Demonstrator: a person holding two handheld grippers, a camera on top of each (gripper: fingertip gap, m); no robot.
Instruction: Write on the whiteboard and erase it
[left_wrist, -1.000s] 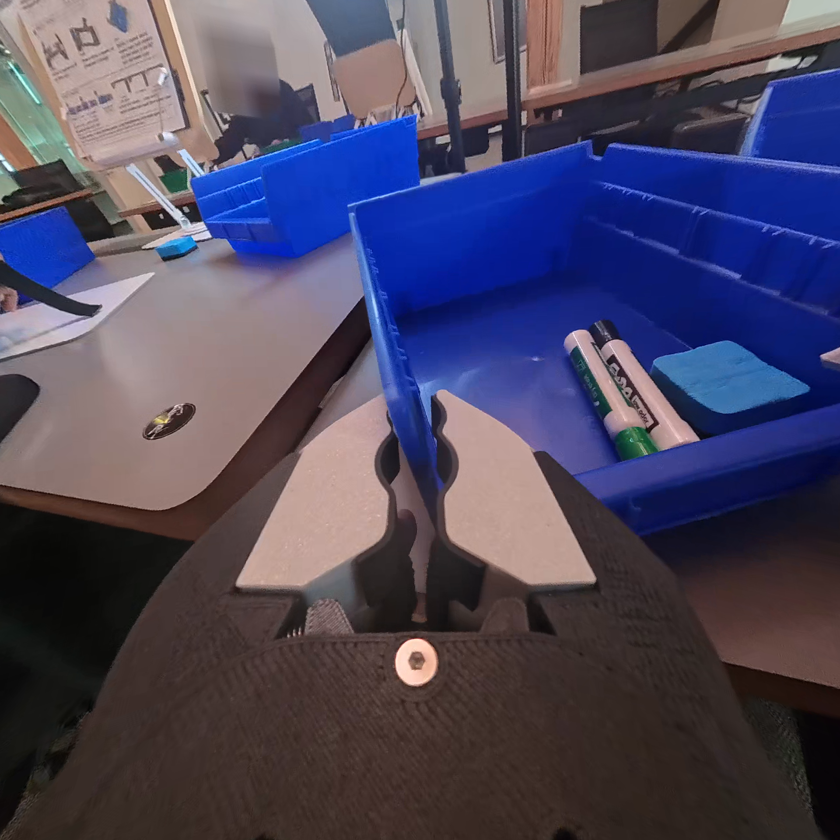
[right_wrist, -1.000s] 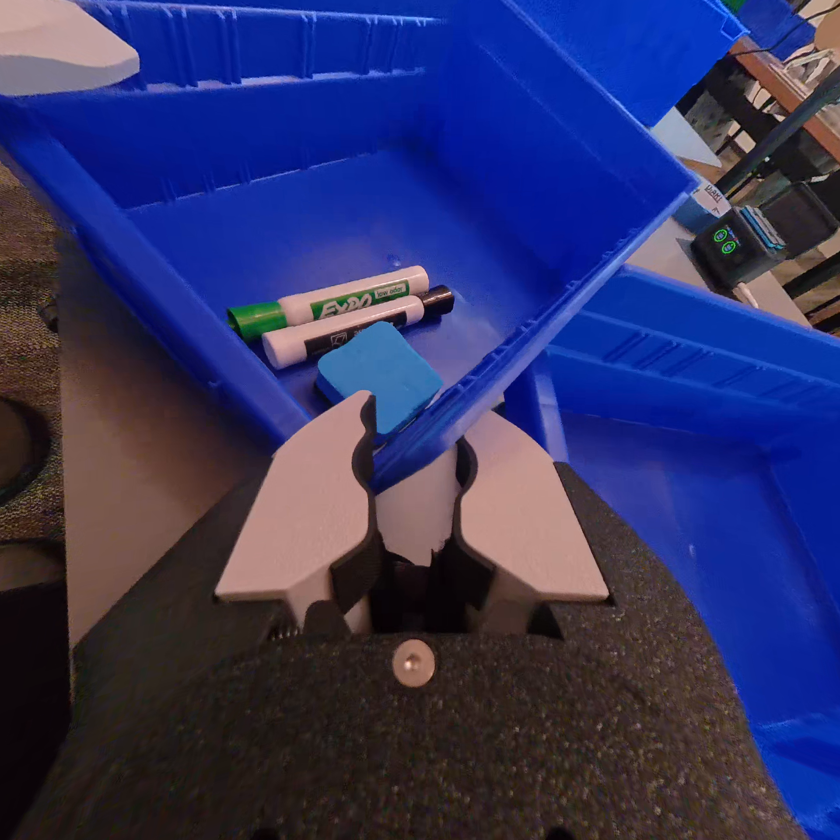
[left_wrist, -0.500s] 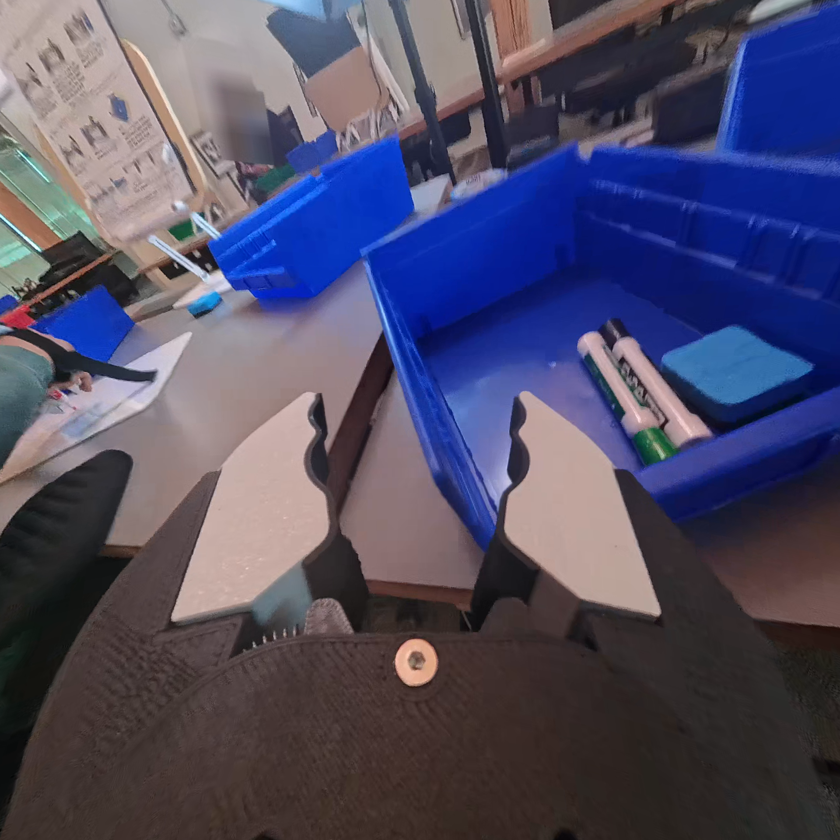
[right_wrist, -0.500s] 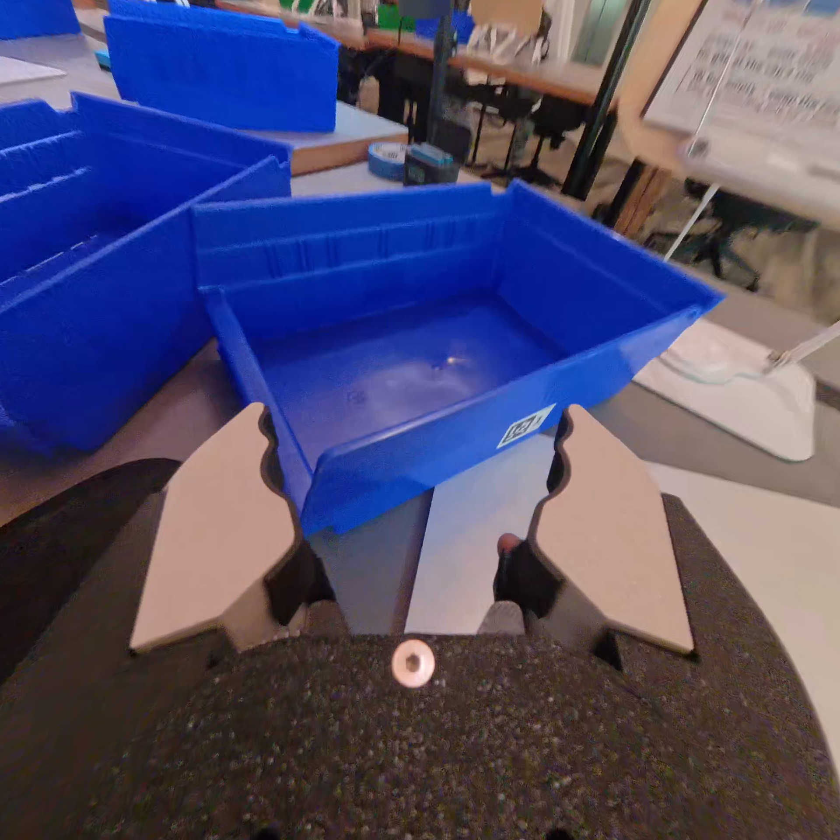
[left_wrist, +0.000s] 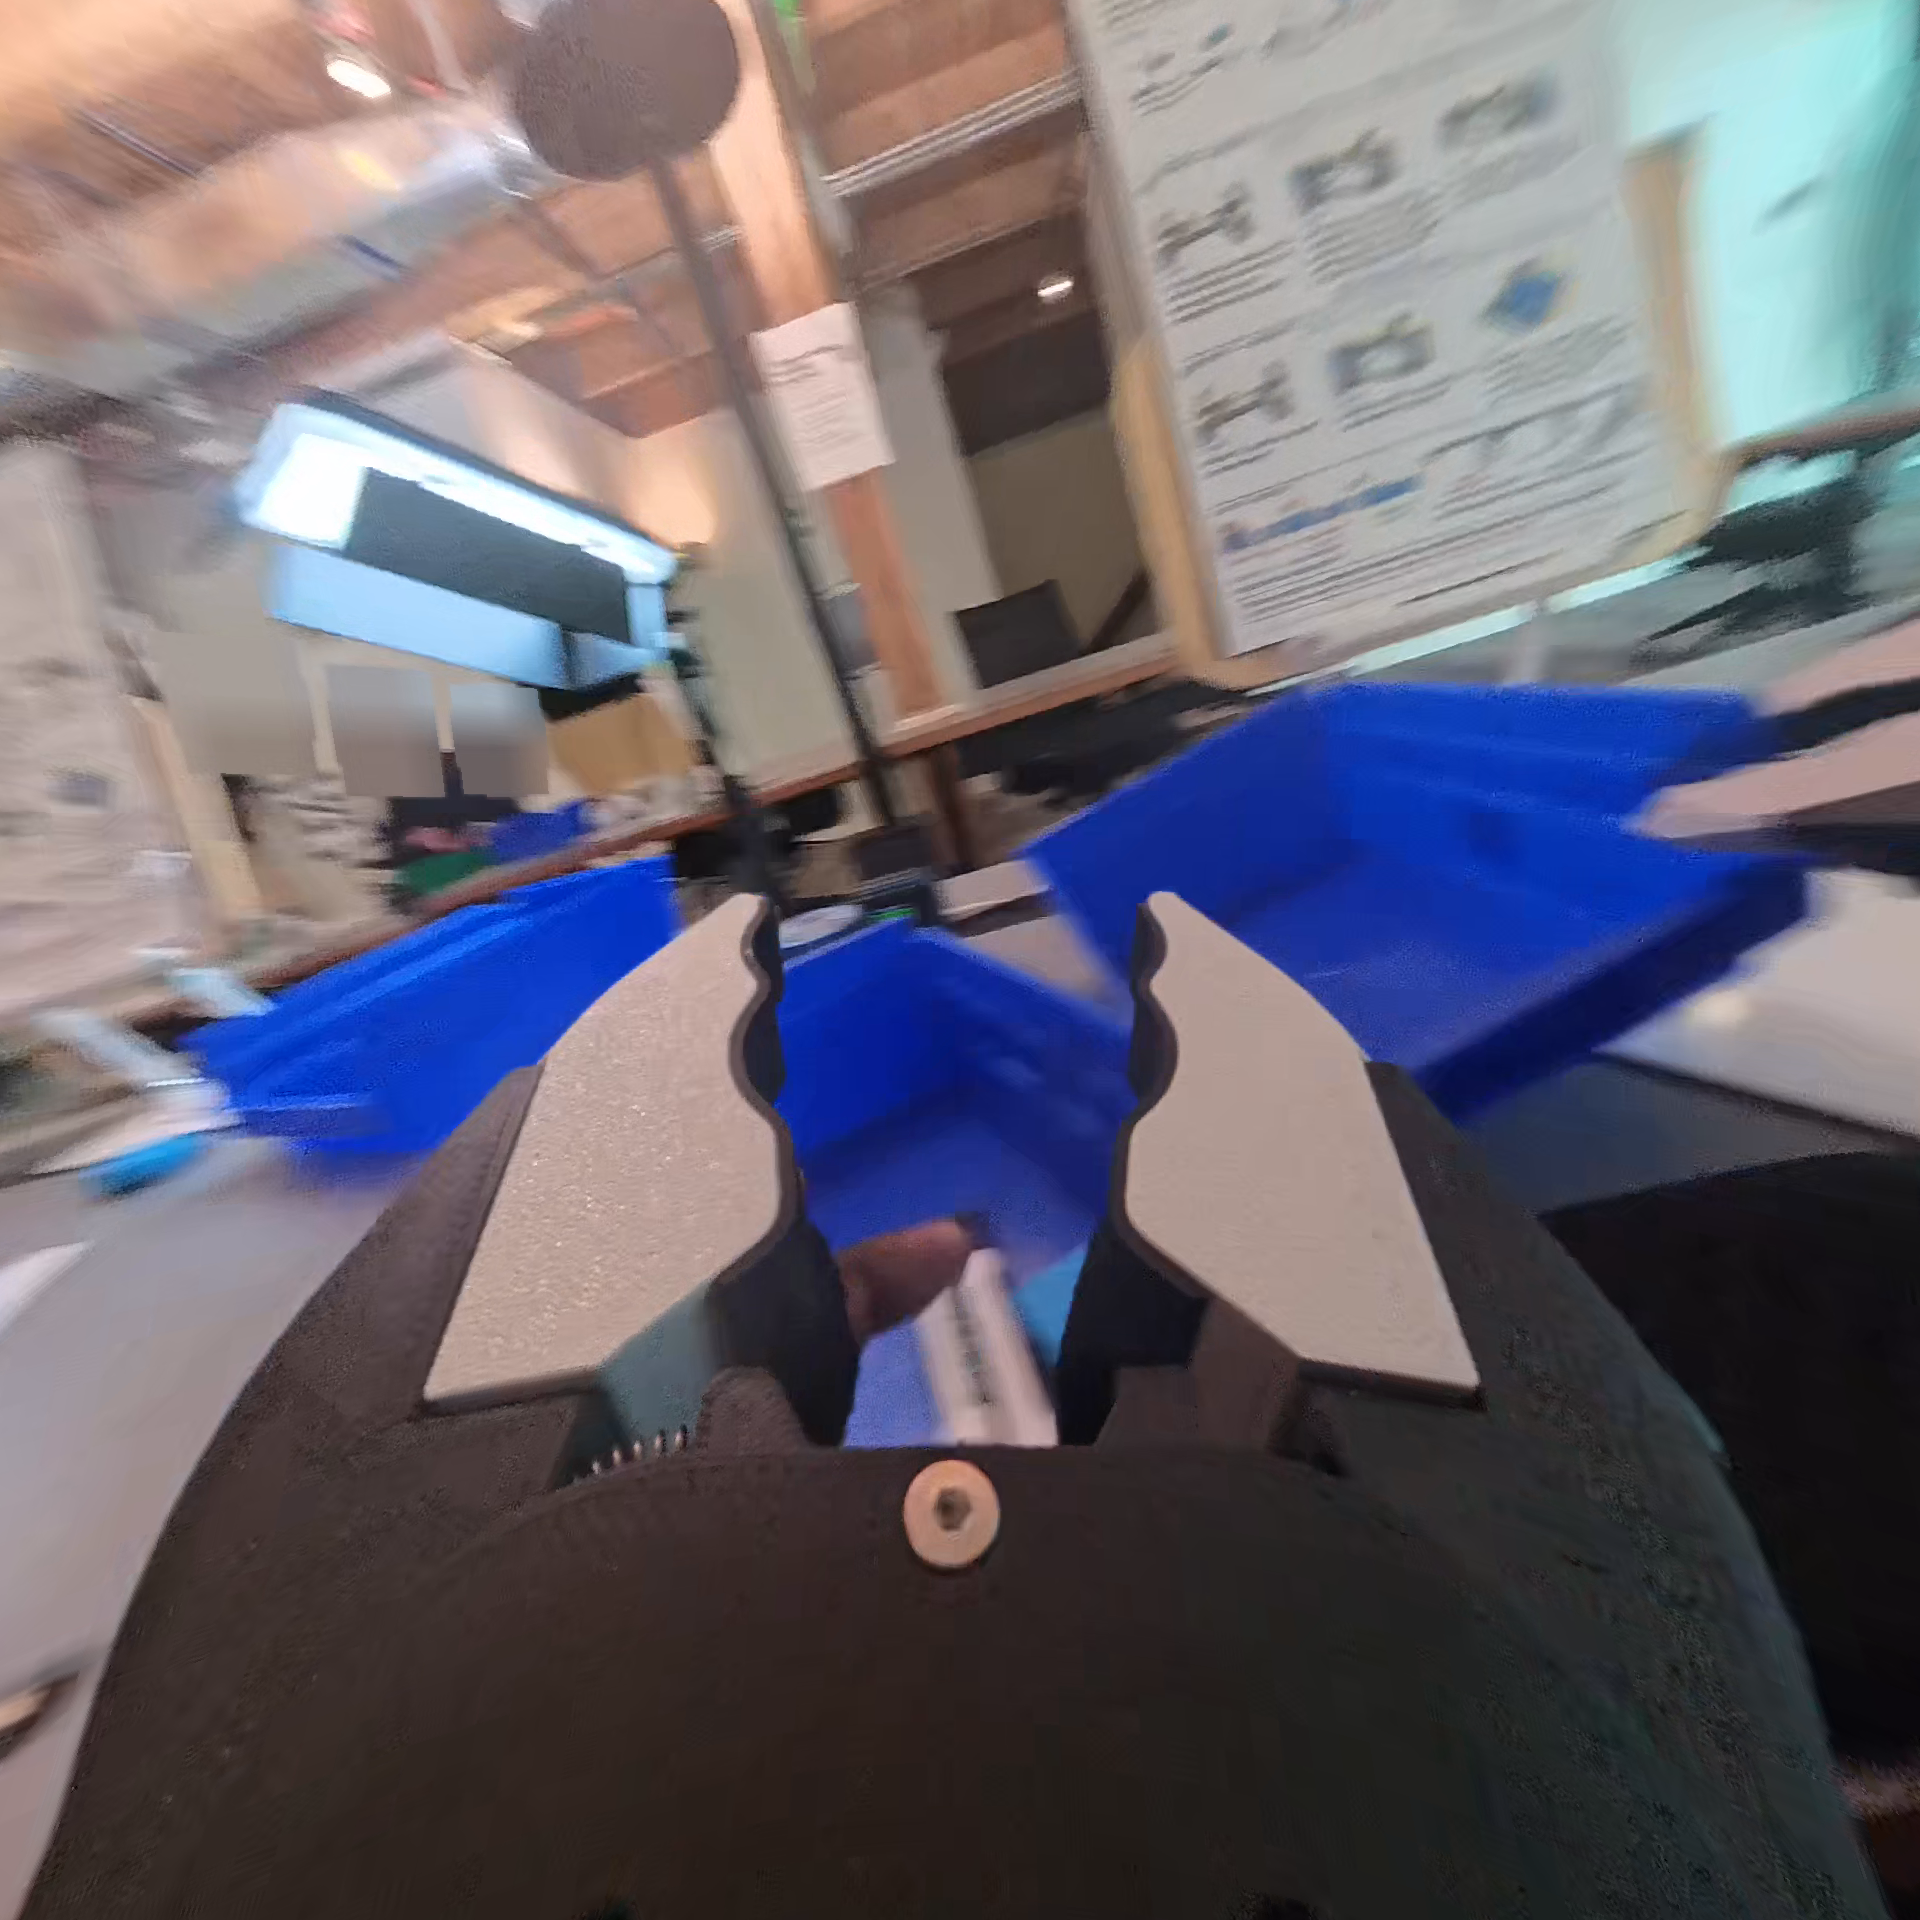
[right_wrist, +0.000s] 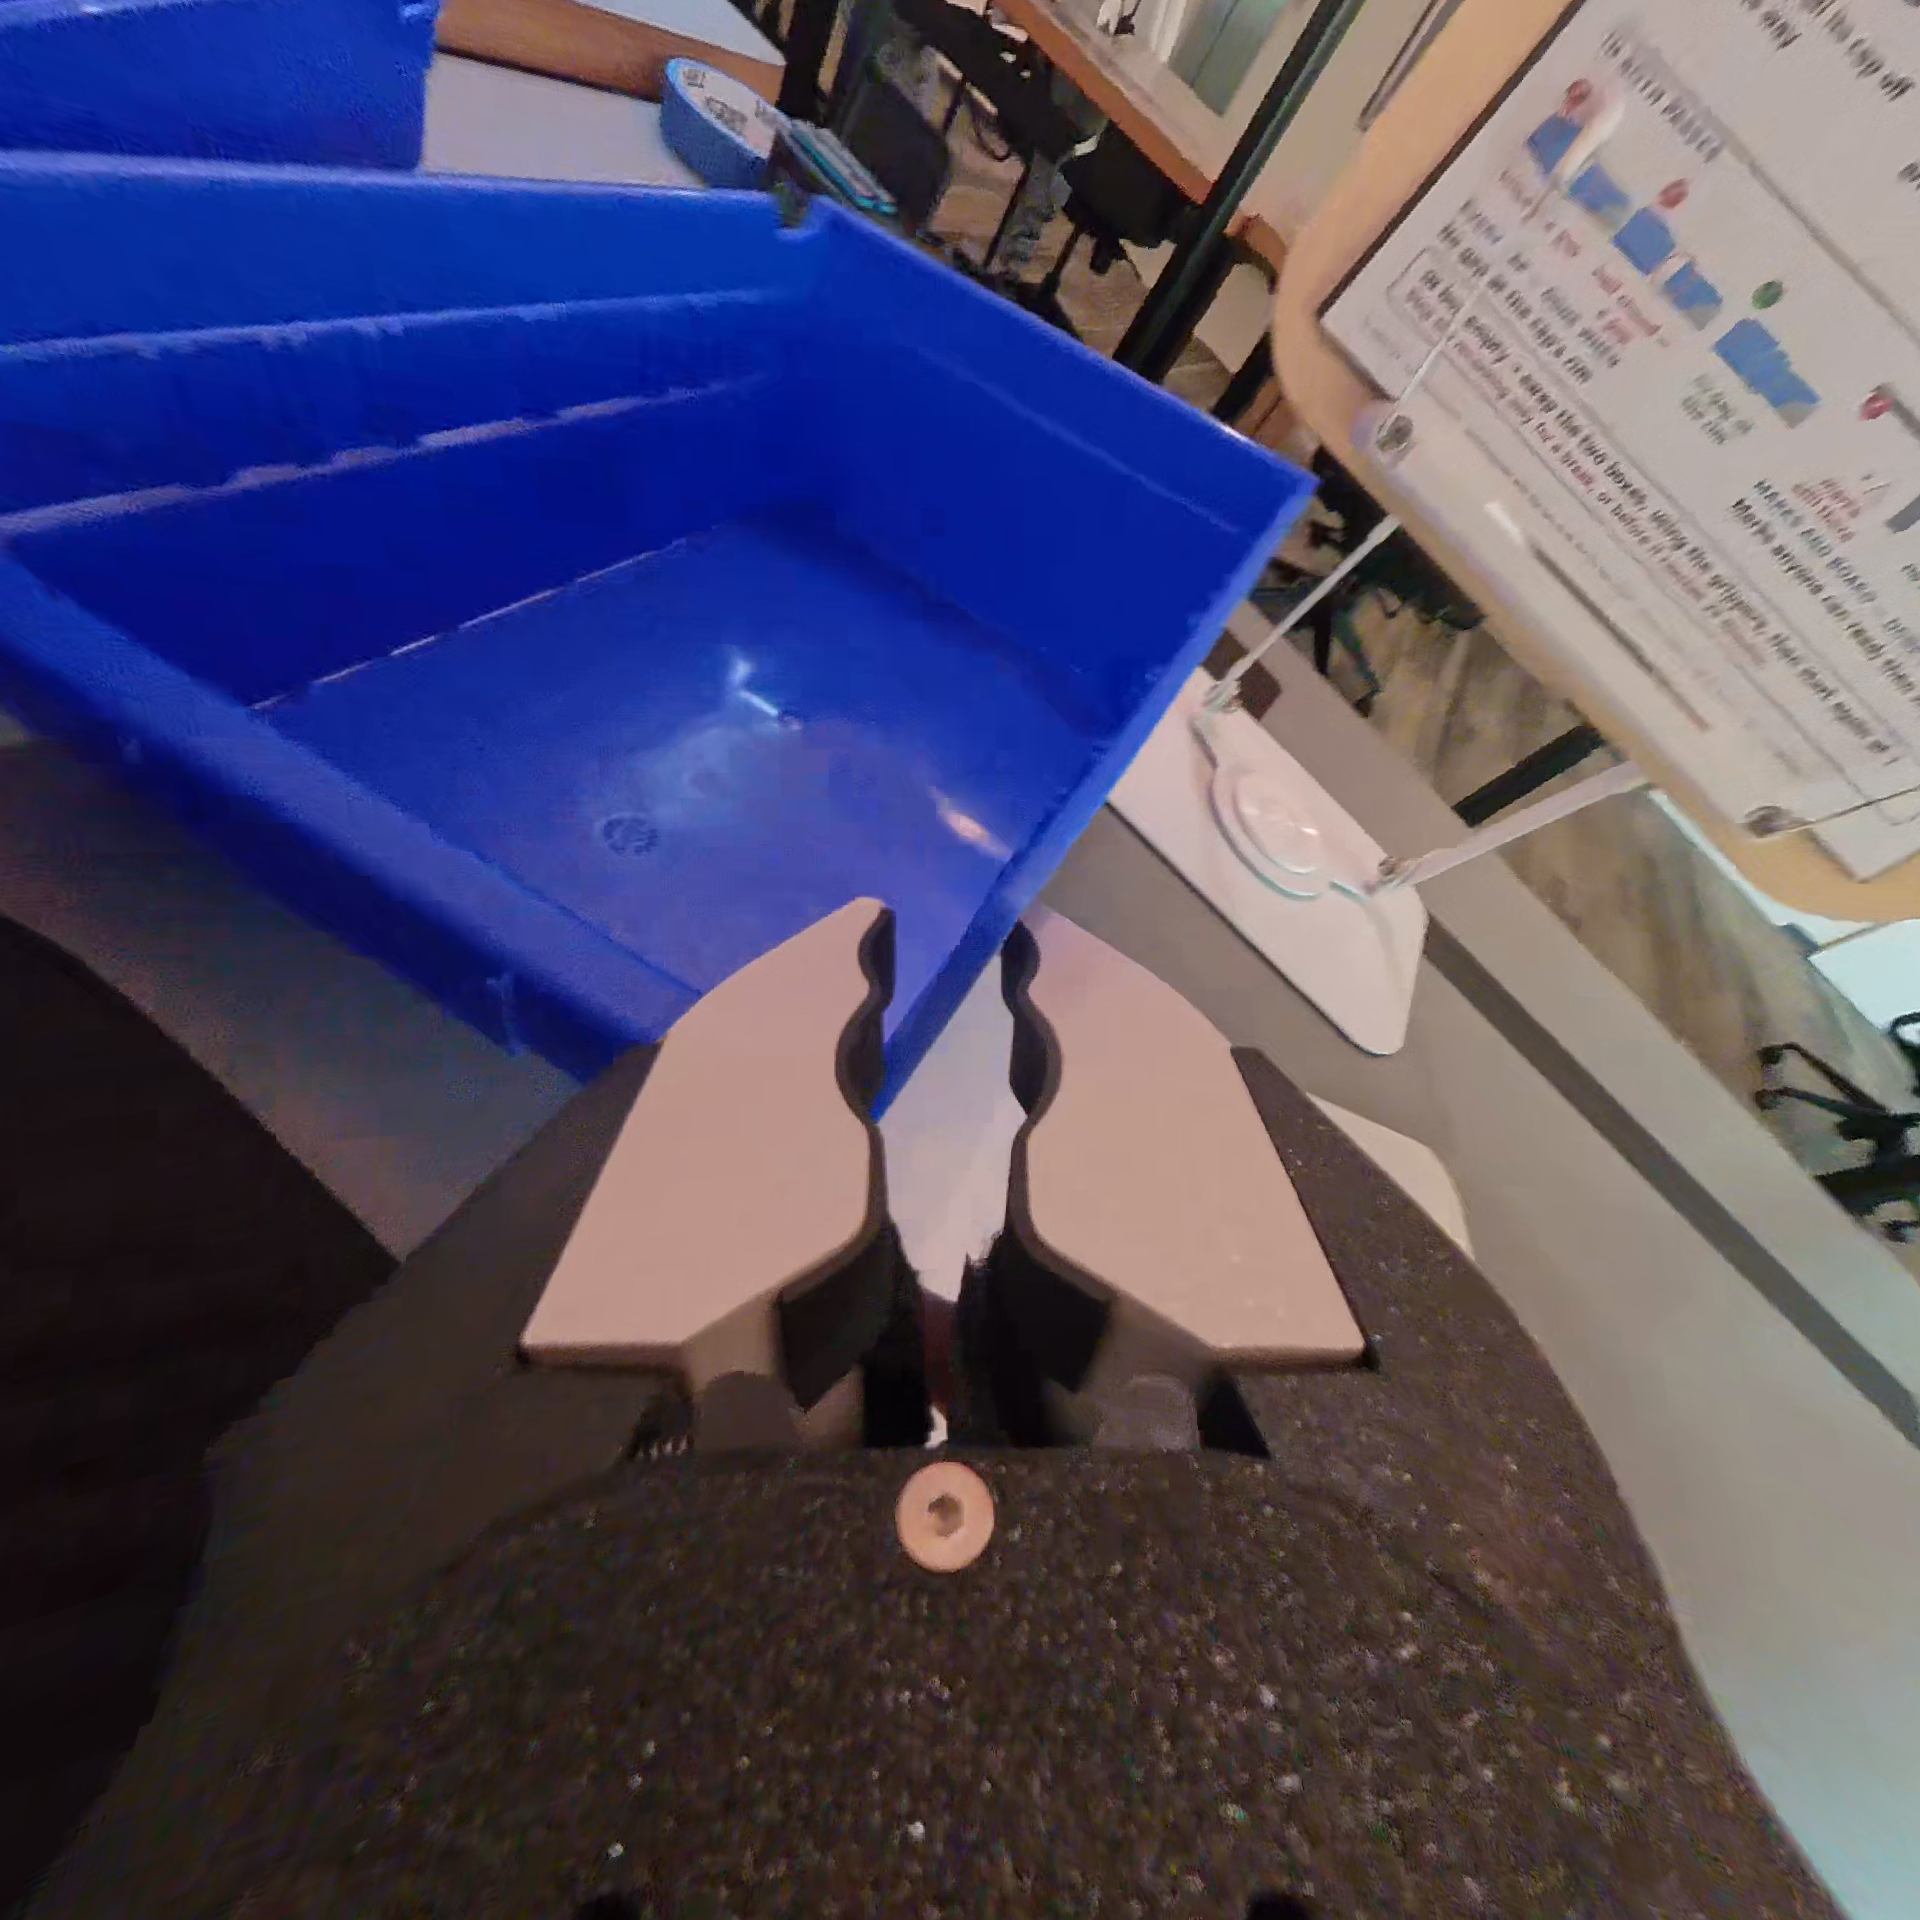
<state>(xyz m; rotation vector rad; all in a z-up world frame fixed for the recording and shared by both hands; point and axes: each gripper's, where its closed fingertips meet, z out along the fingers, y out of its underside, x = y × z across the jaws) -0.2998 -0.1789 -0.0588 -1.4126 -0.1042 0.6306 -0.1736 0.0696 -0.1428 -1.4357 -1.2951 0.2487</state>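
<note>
bin (right_wrist: 644, 748) rim – right claw (right_wrist: 940, 971) (clamped), left claw (left_wrist: 951, 940) apart

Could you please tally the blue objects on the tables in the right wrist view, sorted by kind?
Blue bins: 2, the empty bin clamped at its corner by the right hand-held gripper, and the far bin behind it.
Blue tape roll: 1.
Total: 3.

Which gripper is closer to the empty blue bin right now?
Right. The right gripper is closing on the empty blue bin with the bin's front corner wall between its fingers; the left gripper hangs open over another bin, apart from it.
</note>
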